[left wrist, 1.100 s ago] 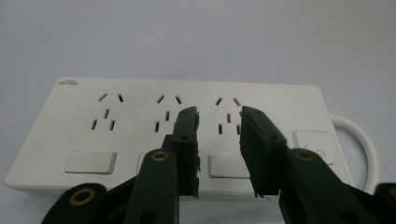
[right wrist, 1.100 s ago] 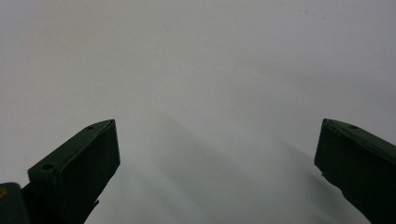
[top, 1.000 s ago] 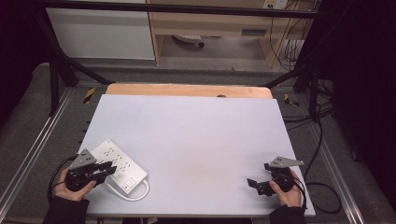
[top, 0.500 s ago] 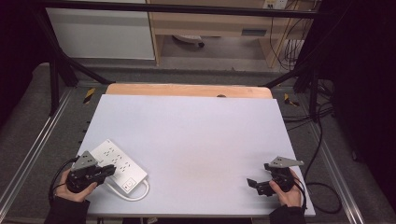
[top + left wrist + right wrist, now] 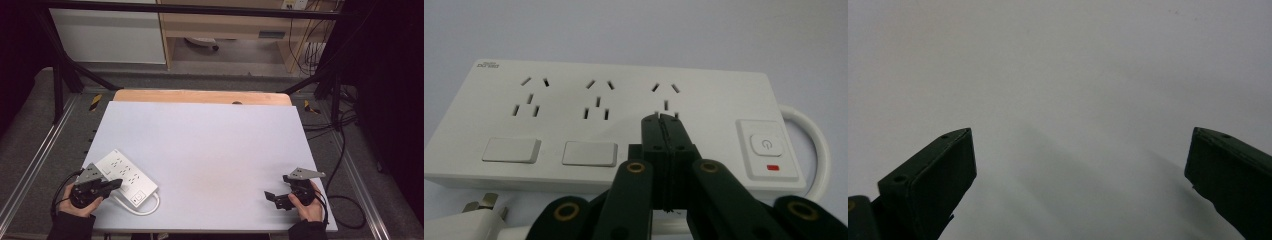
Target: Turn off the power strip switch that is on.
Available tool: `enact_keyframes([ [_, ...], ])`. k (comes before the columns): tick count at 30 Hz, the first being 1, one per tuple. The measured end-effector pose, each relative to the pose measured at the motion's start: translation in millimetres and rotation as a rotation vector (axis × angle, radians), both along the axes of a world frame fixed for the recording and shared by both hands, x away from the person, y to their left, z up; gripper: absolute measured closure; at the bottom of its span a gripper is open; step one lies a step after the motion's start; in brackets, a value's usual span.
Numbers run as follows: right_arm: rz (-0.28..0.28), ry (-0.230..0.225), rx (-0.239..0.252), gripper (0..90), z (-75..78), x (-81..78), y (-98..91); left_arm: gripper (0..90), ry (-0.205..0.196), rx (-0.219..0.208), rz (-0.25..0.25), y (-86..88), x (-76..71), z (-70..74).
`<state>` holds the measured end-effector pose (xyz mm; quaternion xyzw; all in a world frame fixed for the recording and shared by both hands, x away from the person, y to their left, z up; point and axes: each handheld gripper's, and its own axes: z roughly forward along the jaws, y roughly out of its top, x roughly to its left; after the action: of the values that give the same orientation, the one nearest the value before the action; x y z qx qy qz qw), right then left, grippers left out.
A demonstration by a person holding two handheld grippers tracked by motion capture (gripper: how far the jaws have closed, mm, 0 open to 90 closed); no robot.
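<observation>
While the left gripper [image 5: 116, 184] rests at the near left corner of the white table [image 5: 210, 145], its two black jaws stand pressed flat together with nothing between them. They have just been closing, and no object lies in the seam where they meet. In the left gripper view the joined tips [image 5: 664, 120] sit over the top face of the power strip [image 5: 609, 125], at the third socket group counted from the brand mark, just beside the power button [image 5: 765, 145] with its red indicator [image 5: 773, 167]. Whether the tips touch the face or sit just above it cannot be told.

The power strip [image 5: 125, 175] lies flat on the table, set diagonally, with the left gripper at its near side. Three socket groups run along its far edge as the left gripper view shows it, and two blank rectangular covers [image 5: 511, 150] run along the edge nearer the gripper. A white cable [image 5: 145, 207] leaves the button end of the strip and loops back toward the near table edge. A white plug [image 5: 479, 215] lies on the table just beside the strip, on the gripper's side, at the end opposite the button.

The right gripper [image 5: 272, 196] sits well apart from the power strip, at the near right corner of the table. Its jaws stand wide apart, and between them the right gripper view shows bare table surface [image 5: 1073, 100].
</observation>
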<state>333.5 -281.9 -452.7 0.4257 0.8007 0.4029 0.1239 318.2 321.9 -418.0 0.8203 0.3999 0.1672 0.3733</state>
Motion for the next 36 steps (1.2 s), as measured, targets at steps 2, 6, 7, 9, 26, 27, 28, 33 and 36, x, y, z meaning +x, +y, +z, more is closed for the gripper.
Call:
enact_keyframes([
  [2, -0.001, -0.001, 0.000, 0.7, -0.1, 0.0, 0.1, 90.0, 0.002, 0.000, 0.000, -0.3, 0.1, -0.6],
  [6, 0.004, 0.001, -0.001, 0.7, 0.0, 0.1, 0.1, 90.0, 0.006, 0.003, -0.003, -1.1, 0.9, -2.3],
  [7, 0.003, 0.001, -0.001, 0.7, 0.0, 0.1, 0.1, 90.0, 0.008, 0.004, -0.002, -1.4, 1.1, -2.7],
  [9, 0.000, 0.001, 0.001, 0.7, 0.0, -0.1, 0.2, 90.0, 0.010, 0.005, -0.002, -1.5, 1.5, -3.7],
  [26, 0.005, 0.000, -0.001, 0.7, 0.0, 0.1, 0.2, 90.0, 0.015, 0.013, -0.001, -1.7, 3.4, -6.8],
  [27, 0.002, -0.001, 0.000, 0.7, 0.0, 0.0, 0.2, 90.0, 0.014, 0.013, -0.002, -1.7, 3.4, -6.8],
  [28, 0.000, -0.002, 0.000, 0.7, -0.2, 0.0, 0.2, 90.0, 0.014, 0.012, -0.002, -1.6, 3.4, -6.9],
  [33, 0.004, 0.001, -0.002, 0.7, 0.0, 0.0, 0.2, 90.0, 0.011, 0.016, -0.005, -1.6, 3.3, -7.2],
  [36, 0.002, 0.001, -0.001, 0.7, 0.0, 0.1, 0.1, 90.0, 0.011, 0.013, -0.007, -1.2, 3.4, -7.4],
])
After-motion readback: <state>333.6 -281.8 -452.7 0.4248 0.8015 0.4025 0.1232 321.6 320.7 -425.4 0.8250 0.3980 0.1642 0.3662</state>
